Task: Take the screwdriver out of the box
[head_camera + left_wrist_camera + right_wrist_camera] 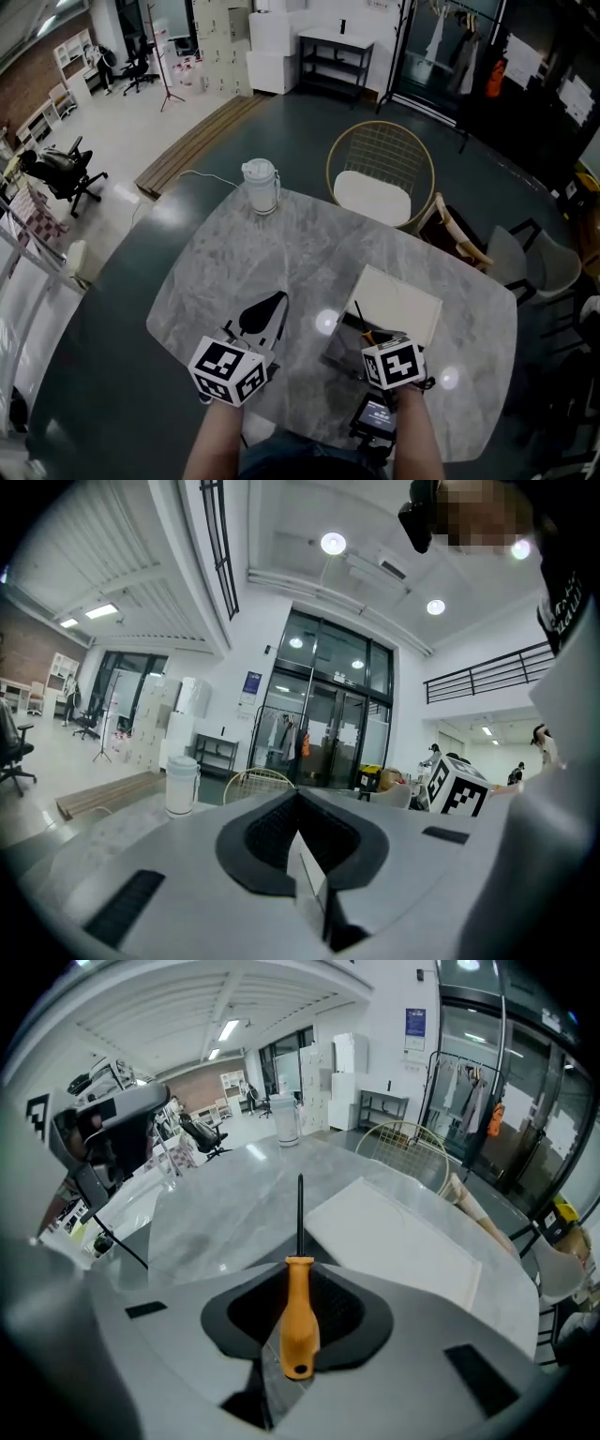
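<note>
My right gripper (298, 1283) is shut on the orange handle of a screwdriver (300, 1321), held above the table, its thin black shaft pointing away over the marble. In the head view the right gripper (369, 337) hangs over the near left corner of the flat white box (401, 302), with the screwdriver's shaft (359, 316) sticking out ahead of it. The white box (398, 1241) lies below and to the right in the right gripper view. My left gripper (265, 312) hovers left of the box, jaws together with nothing in them; the left gripper (298, 834) points level across the room.
The grey marble table (281, 253) carries a white lidded jug (261, 185) at its far edge. A round wire chair (380, 173) stands behind the table, and more chairs (525, 258) stand at the right. The table's near edge is just below my hands.
</note>
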